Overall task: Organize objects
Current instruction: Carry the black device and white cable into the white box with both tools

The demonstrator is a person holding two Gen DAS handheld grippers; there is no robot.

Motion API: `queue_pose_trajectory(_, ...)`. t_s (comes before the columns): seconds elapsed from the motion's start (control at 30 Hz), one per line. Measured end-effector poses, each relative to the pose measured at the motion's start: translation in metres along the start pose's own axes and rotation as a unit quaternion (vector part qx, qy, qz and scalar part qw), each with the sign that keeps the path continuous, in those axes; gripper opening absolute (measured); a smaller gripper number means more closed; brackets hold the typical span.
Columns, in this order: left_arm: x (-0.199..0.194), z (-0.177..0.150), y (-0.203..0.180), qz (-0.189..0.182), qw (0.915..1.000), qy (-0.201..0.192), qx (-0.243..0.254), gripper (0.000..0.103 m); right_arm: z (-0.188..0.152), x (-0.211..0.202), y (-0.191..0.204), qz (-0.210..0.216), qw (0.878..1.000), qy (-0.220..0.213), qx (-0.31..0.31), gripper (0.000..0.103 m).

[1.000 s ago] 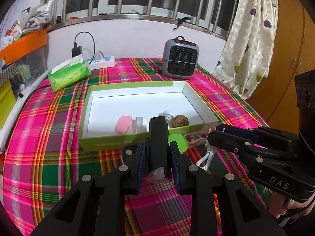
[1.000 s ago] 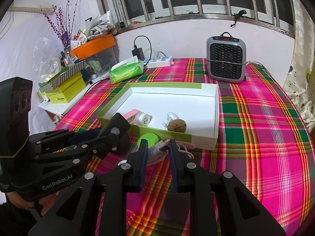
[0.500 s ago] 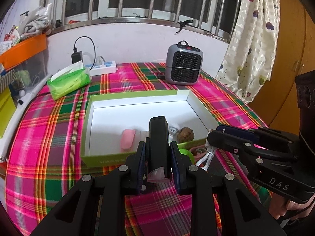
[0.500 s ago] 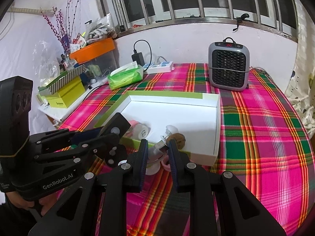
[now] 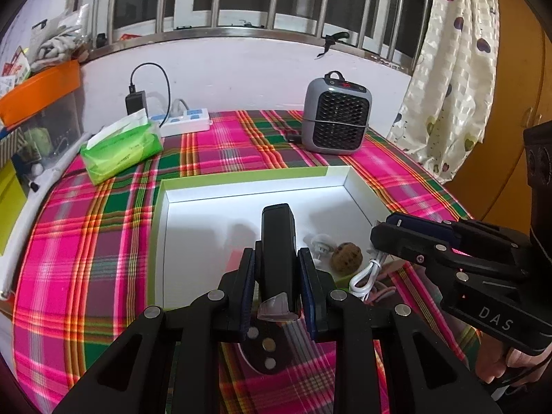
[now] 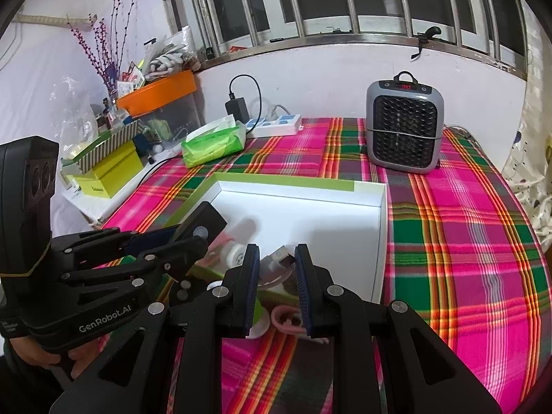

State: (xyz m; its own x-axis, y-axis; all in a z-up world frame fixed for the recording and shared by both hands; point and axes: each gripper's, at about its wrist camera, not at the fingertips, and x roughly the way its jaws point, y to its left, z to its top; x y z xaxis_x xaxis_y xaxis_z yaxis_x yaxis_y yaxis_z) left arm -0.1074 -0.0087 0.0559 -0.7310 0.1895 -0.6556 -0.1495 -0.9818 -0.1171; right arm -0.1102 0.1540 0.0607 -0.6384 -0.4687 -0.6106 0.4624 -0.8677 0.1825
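Note:
My left gripper (image 5: 277,258) is shut on a black bar-shaped device (image 5: 277,241) and holds it above the near part of the green-and-white box (image 5: 248,176). My right gripper (image 6: 274,260) is shut on a white USB cable (image 6: 276,258), lifted above the box's near edge; the cable hangs below it in the left wrist view (image 5: 365,274). In the box lie a walnut (image 5: 346,257) and a white plug (image 5: 321,243). A pink item (image 6: 224,238) and a white roll (image 6: 233,252) show behind the left gripper (image 6: 193,238).
A grey heater (image 5: 336,114) stands behind the box. A green tissue pack (image 5: 120,151) and a white power strip (image 5: 183,120) lie at the back left. A pink hair tie (image 6: 286,321) lies on the plaid cloth before the box. Clutter boxes (image 6: 107,169) stand at the left.
Both grippers have risen and moved forward over the box with their loads. The white cable has come up off the cloth in the right gripper.

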Motion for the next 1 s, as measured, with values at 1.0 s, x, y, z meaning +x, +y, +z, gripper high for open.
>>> queue_pose_trajectory(1.0, 0.037, 0.015, 0.009, -0.002, 0.9997, 0.016, -0.02, 0.022, 0.02, 0.057, -0.036, -0.027, 0.998, 0.03, 0.056, 0.022)
